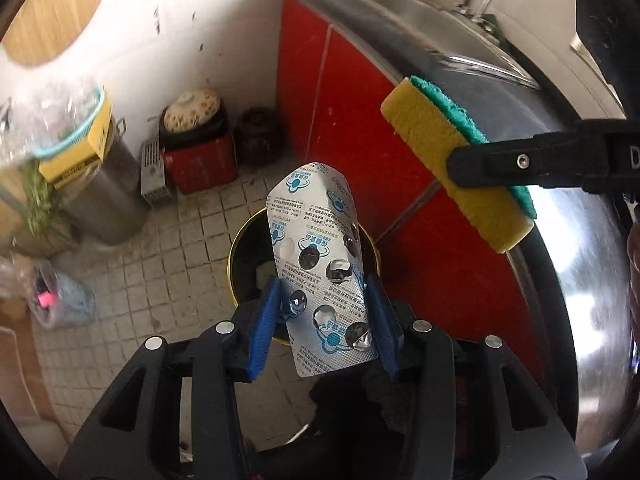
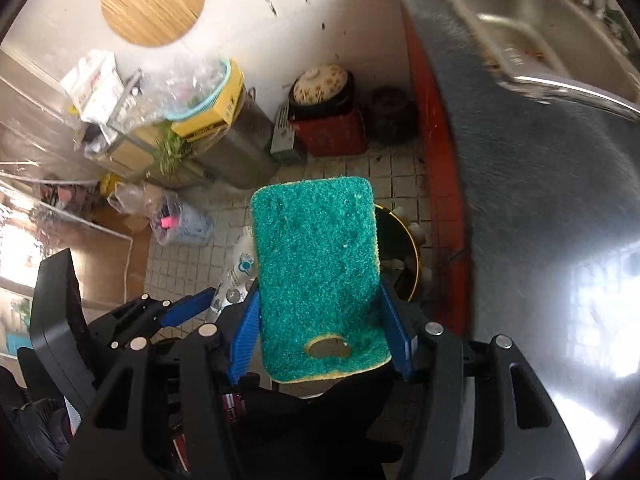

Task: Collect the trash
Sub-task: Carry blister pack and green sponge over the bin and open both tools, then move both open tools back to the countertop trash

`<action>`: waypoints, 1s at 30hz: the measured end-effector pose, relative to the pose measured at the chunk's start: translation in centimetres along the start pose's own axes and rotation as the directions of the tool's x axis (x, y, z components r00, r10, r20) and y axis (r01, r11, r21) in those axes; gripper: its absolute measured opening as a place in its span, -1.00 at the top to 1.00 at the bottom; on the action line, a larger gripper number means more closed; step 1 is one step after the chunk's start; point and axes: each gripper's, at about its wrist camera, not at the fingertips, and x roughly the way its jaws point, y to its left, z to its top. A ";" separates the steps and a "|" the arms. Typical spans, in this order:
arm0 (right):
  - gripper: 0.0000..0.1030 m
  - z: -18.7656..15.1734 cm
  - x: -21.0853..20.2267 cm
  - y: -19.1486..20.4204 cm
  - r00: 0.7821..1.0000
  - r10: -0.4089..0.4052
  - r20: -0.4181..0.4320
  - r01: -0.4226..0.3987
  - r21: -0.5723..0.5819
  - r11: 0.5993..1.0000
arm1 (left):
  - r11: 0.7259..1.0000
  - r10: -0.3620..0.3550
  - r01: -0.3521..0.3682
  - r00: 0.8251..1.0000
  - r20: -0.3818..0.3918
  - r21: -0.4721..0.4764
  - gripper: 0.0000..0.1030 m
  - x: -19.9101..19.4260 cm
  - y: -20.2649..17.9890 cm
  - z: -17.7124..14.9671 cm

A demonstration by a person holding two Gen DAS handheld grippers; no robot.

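Above the black bin (image 1: 244,264) at six o'clock, our left claw (image 1: 324,312) clamps a spent blister pack (image 1: 320,264), our right claw (image 2: 320,332) a sponge (image 2: 316,264), neither dropped yet.

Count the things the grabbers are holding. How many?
2. The left gripper pinches a silver pill blister pack above the black trash bin; the right gripper clamps a green-and-yellow sponge beside it.
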 end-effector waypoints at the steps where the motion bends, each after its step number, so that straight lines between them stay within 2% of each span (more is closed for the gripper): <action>1: -0.06 0.2 0.6 0.0 1.000 -0.003 -0.006 0.003 -0.002 1.000 | 1.000 0.000 0.000 1.000 -0.009 -0.009 0.16 0.9 0.4 0.1; 7: -0.12 2.1 2.4 0.3 1.000 -0.012 -0.022 0.012 -0.026 1.000 | 0.999 -0.008 0.007 1.000 -0.017 -0.042 0.08 4.3 2.3 1.3; 8: -0.13 2.3 2.6 0.2 1.000 -0.012 -0.024 0.011 -0.027 1.000 | 0.999 -0.014 0.013 1.000 -0.017 -0.045 0.00 4.5 2.5 1.4; 11: -0.41 2.7 2.8 0.1 1.000 -0.020 -0.023 0.019 -0.028 0.999 | 0.999 -0.001 0.000 1.000 -0.008 -0.048 -0.39 5.0 2.9 1.3; 18: -0.43 2.0 1.4 0.0 1.000 -0.013 -0.014 0.013 -0.022 1.000 | 0.999 0.006 -0.007 1.000 -0.014 -0.048 -0.41 4.7 2.9 1.2; 20: -0.43 1.5 0.0 0.0 1.000 -0.016 0.009 0.017 -0.013 1.000 | 0.999 0.008 -0.008 1.000 -0.007 -0.034 -0.43 4.1 2.4 1.2; 22: -0.52 0.7 -2.2 -0.4 0.999 -0.026 0.046 0.026 0.002 1.000 | 1.000 0.010 -0.010 1.000 0.005 -0.007 -0.46 3.1 1.5 1.5; 24: -0.61 -0.3 -4.7 -1.1 0.995 -0.039 0.093 0.037 0.025 0.999 | 0.999 0.020 -0.021 1.000 0.024 0.033 -0.63 1.9 0.1 1.9; 27: -0.72 -3.0 -10.1 -3.3 0.978 -0.091 0.185 0.074 0.100 0.992 | 0.993 0.038 -0.045 0.997 0.066 0.113 -0.81 -0.1 -3.2 2.8; 30: -0.75 -7.9 -16.7 -6.9 0.942 -0.193 0.273 0.132 0.225 0.965 | 0.976 -0.020 0.001 0.996 0.085 0.220 -0.81 -1.9 -8.1 3.6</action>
